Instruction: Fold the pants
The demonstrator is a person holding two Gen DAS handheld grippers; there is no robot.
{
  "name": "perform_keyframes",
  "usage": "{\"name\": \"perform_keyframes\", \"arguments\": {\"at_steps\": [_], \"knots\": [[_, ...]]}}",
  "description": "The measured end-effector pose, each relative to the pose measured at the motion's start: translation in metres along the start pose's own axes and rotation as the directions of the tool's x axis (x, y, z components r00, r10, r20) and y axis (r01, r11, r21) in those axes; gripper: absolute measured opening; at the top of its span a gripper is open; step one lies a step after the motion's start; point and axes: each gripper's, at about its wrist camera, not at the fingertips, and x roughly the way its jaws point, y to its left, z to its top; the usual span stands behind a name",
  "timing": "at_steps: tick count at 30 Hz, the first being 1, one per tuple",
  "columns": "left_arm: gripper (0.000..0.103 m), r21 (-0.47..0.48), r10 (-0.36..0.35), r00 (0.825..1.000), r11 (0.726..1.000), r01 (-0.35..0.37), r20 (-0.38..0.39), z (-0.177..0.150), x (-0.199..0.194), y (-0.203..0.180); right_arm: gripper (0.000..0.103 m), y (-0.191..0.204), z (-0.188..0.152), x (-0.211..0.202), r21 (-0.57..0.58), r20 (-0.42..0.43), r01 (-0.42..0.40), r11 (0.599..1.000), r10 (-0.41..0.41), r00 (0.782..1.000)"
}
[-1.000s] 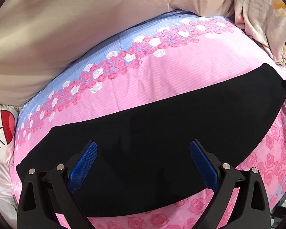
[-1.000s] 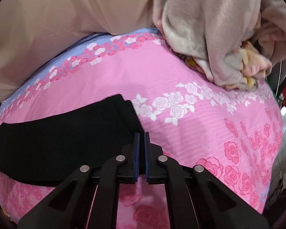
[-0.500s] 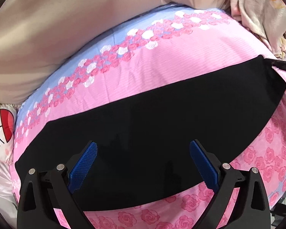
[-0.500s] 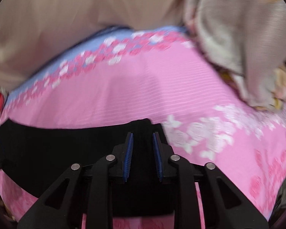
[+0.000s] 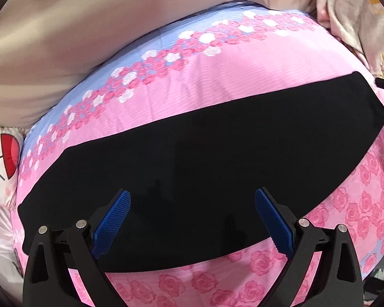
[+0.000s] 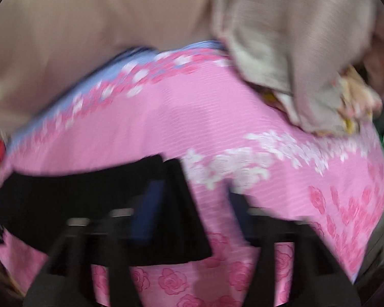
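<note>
Left tongs (image 5: 192, 217) stand spread wide over the black pants (image 5: 204, 174), gripping nothing. Those pants lie flat in a long band across the pink rose bedspread (image 5: 243, 81) on the bed. Right tongs (image 6: 192, 199), blurred, look parted at the pants' end, below a rumpled beige blanket (image 6: 294, 51).

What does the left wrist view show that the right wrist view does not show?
Only the left view shows the pants along their whole length, the cartoon pillow, and the left tongs open above the pants. Only the right view, which is blurred, shows the right tongs open at the pants' end and the white roses. Both show the pink sheet and the beige blanket.
</note>
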Motion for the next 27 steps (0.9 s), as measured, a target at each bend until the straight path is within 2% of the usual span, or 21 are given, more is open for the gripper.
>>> {"name": "perform_keyframes", "arguments": {"at_steps": [1, 2, 3, 5, 6, 9, 13, 15, 16, 18, 19, 22, 27], "knots": [[0.096, 0.008, -0.004, 1.0, 1.0, 0.004, 0.002, 0.001, -0.001, -0.004, 0.067, 0.007, 0.001, 0.007, -0.024, -0.017, -0.015, 1.0, 0.015, 1.0], [0.096, 0.015, -0.005, 1.0, 1.0, 0.005, 0.009, 0.003, -0.003, -0.008, 0.05, 0.014, 0.002, 0.014, -0.045, -0.037, -0.039, 0.998, 0.038, 0.999], [0.096, 0.019, -0.004, 1.0, 1.0, 0.004, 0.017, 0.004, -0.005, -0.01, 0.042, 0.019, 0.002, 0.02, -0.063, -0.042, -0.041, 0.997, 0.039, 0.998], [0.096, 0.023, -0.005, 1.0, 1.0, 0.004, 0.028, 0.004, -0.01, -0.013, 0.036, 0.027, -0.002, 0.026, -0.109, -0.047, -0.027, 0.994, 0.022, 0.999], [0.096, 0.024, -0.002, 1.0, 1.0, 0.002, 0.03, 0.003, -0.011, -0.013, 0.021, 0.029, -0.003, 0.028, -0.12, -0.05, -0.023, 0.993, 0.017, 0.999], [0.096, 0.017, 0.011, 1.0, 1.0, -0.011, 0.012, -0.002, -0.008, -0.011, 0.007, 0.025, -0.006, 0.032, -0.098, -0.058, -0.04, 0.994, 0.034, 0.998], [0.096, -0.026, 0.026, 1.0, 0.999, -0.026, -0.013, -0.008, -0.005, -0.001, 0.006, 0.007, 0.0, 0.013, -0.109, -0.009, 0.023, 0.994, -0.024, 1.0], [0.096, -0.039, 0.028, 1.0, 0.999, -0.028, -0.003, -0.01, -0.006, 0.004, 0.006, -0.003, 0.002, 0.015, -0.085, -0.032, -0.002, 0.996, 0.0, 0.999], [0.096, -0.044, 0.029, 1.0, 0.999, -0.029, -0.002, -0.011, -0.006, 0.006, 0.007, 0.003, -0.002, 0.028, -0.113, -0.084, -0.014, 0.994, 0.004, 0.996], [0.096, -0.045, 0.039, 0.999, 0.998, -0.04, -0.024, -0.014, 0.001, 0.007, 0.024, 0.014, -0.003, 0.029, -0.165, -0.069, 0.012, 0.986, -0.024, 0.997], [0.096, -0.044, 0.047, 0.998, 0.998, -0.049, -0.033, -0.015, 0.002, 0.007, 0.025, 0.013, 0.001, 0.024, -0.128, -0.08, -0.008, 0.992, -0.002, 0.997], [0.096, -0.049, 0.063, 0.998, 0.997, -0.064, -0.025, -0.019, 0.002, 0.013, 0.026, -0.007, -0.002, -0.006, 0.028, -0.009, -0.04, 0.999, 0.041, 0.999], [0.096, -0.07, 0.072, 0.995, 0.995, -0.076, -0.067, -0.032, 0.015, 0.026, 0.029, -0.016, -0.035, -0.011, 0.098, -0.092, -0.017, 0.995, 0.026, 0.995]]}}
